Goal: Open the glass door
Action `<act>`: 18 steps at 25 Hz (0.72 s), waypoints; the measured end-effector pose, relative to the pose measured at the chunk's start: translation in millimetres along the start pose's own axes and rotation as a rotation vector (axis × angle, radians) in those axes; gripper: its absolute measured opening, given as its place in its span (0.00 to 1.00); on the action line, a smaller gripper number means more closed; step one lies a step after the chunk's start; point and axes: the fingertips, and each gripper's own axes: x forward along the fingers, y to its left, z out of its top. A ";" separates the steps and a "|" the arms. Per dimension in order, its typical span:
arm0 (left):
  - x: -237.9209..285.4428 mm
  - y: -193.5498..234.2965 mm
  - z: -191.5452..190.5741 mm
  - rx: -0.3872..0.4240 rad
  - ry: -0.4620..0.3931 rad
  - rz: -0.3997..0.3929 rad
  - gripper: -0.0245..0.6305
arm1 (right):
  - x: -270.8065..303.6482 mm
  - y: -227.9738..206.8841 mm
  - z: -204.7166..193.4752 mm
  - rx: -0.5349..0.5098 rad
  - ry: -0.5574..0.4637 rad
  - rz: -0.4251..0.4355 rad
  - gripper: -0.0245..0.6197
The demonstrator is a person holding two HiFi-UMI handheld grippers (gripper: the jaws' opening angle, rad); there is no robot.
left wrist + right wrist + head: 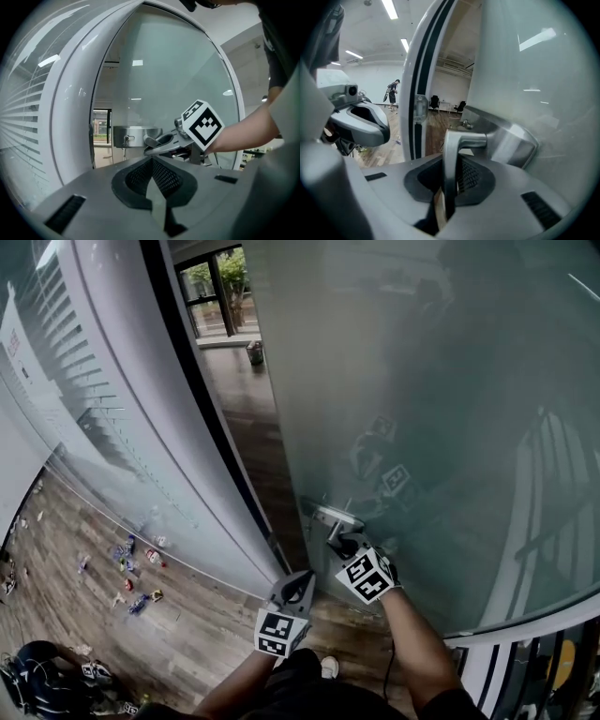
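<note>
Your right tongs [446, 190] are clamped on the lever handle [461, 139], left tongs [157, 190] pressed together and empty. Swing the glass door [422, 381] smoothly along its arc and keep your grip square.

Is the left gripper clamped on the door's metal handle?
No, the left gripper has its jaws together on nothing in its own view; the right gripper holds the door handle.

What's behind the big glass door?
Through the open gap beside the glass door you can see a wooden floor and a window with greenery outside. The glass is frosted, so whatever is straight behind it is hidden.
</note>
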 end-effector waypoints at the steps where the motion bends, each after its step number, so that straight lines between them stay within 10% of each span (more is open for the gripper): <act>1: 4.5 -0.9 2.6 0.002 -0.004 -0.001 0.03 | 2.2 -7.7 -1.3 0.005 0.004 -0.006 0.11; 18: 151.6 6.4 13.3 -0.004 0.000 -0.066 0.03 | 49.3 -189.7 -41.2 0.120 0.032 -0.161 0.11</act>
